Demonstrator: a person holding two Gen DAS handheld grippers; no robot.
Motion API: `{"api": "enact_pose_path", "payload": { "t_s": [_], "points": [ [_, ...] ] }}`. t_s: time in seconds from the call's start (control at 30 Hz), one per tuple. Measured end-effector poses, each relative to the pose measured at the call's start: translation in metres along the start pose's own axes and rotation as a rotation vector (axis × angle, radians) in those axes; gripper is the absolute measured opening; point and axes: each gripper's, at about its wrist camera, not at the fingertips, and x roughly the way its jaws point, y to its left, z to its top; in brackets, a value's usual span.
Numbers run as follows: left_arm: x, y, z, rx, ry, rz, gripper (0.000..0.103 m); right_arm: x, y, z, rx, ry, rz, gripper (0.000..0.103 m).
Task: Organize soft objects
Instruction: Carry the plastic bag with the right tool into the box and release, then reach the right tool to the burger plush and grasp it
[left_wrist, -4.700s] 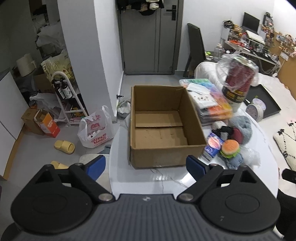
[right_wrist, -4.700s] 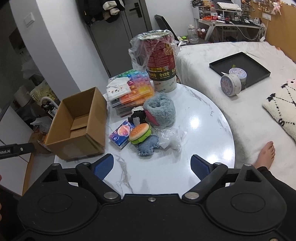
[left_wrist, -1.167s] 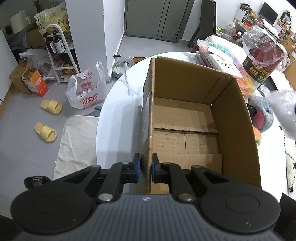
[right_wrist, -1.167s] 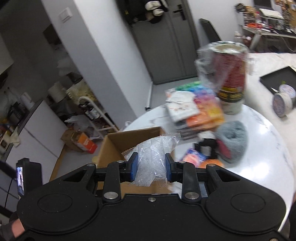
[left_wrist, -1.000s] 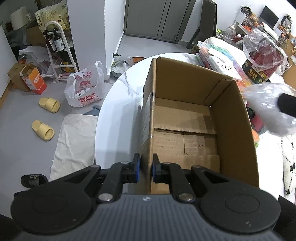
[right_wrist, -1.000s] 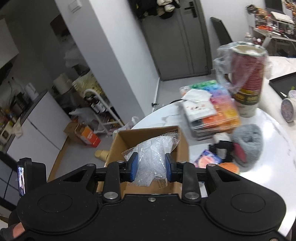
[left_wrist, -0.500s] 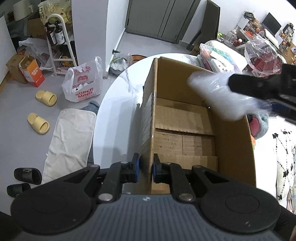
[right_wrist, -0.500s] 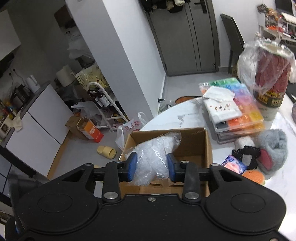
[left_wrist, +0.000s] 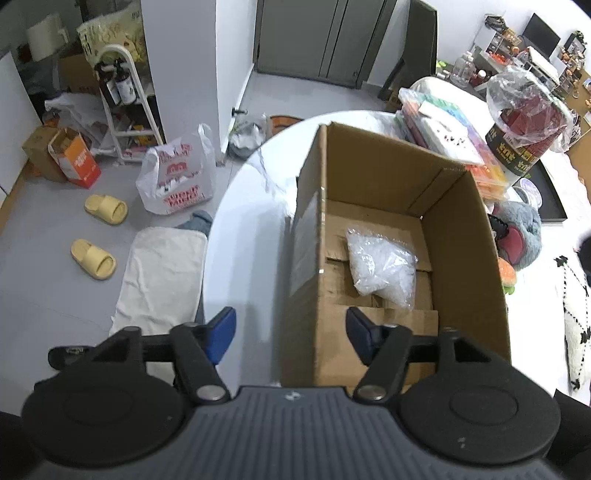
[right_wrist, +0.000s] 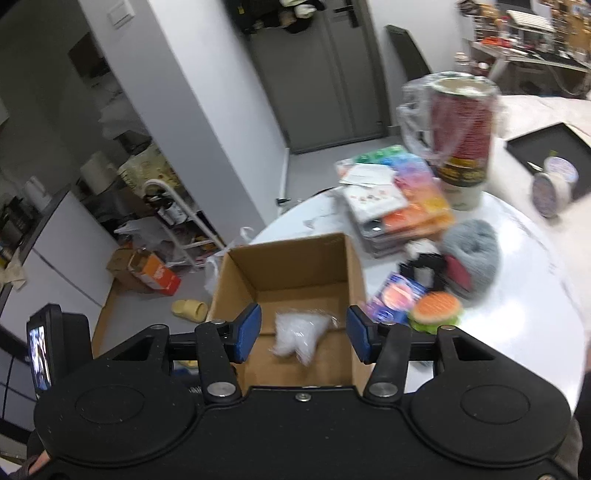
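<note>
Half a second ago the right gripper (right_wrist: 303, 338) pinched the clear plastic bag (left_wrist: 382, 271) above the cardboard box (left_wrist: 463, 236); now its blue pads stand wide apart with nothing between them, and the bag lies on the box floor, right of centre. The left gripper (left_wrist: 290, 330), which was clamped on the box's near wall, is now spread wide, one pad outside the left wall and one over the box interior.

The box holds only that bag. It sits on the white round surface (left_wrist: 243, 236).

The right wrist view shows the soft things waiting to the right of the box: a burger plush (right_wrist: 437, 310), a grey fuzzy plush (right_wrist: 471, 251) and a small colourful packet (right_wrist: 393, 297), with stacked colourful cases (right_wrist: 406, 199) and a wrapped red canister (right_wrist: 461, 136) farther back. The left wrist view alone shows yellow slippers (left_wrist: 98, 234) and a white shopping bag (left_wrist: 177, 177) on the floor at left.
</note>
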Motion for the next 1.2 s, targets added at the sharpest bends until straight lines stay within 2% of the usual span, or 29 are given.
{"api": "enact_pose_path", "payload": {
  "t_s": [0.03,0.2,0.3,0.5,0.8,1.07,1.2],
  "points": [
    [-0.002,0.001,0.0,0.0,-0.005,-0.003,0.069,-0.005,-0.001,-0.002,0.004,-0.003,-0.011,0.052],
    [-0.012,0.009,-0.002,-0.003,-0.019,-0.017,0.075,-0.026,-0.006,-0.006,0.021,-0.028,-0.057,0.071],
    [-0.015,0.009,-0.002,0.011,-0.026,-0.01,0.079,-0.031,-0.014,-0.005,0.052,-0.047,-0.081,0.075],
    [-0.022,0.002,-0.003,0.07,-0.039,0.008,0.082,-0.022,-0.037,-0.016,0.133,-0.032,-0.096,0.075],
    [-0.021,-0.005,0.003,0.087,-0.043,0.021,0.083,0.001,-0.069,-0.027,0.178,0.001,-0.126,0.075],
    [-0.001,-0.012,0.008,0.087,-0.016,0.017,0.083,0.049,-0.101,-0.019,0.207,0.066,-0.13,0.067],
    [0.009,-0.019,0.011,0.097,-0.006,0.035,0.083,0.071,-0.111,-0.01,0.226,0.083,-0.144,0.067]
  ]
}}
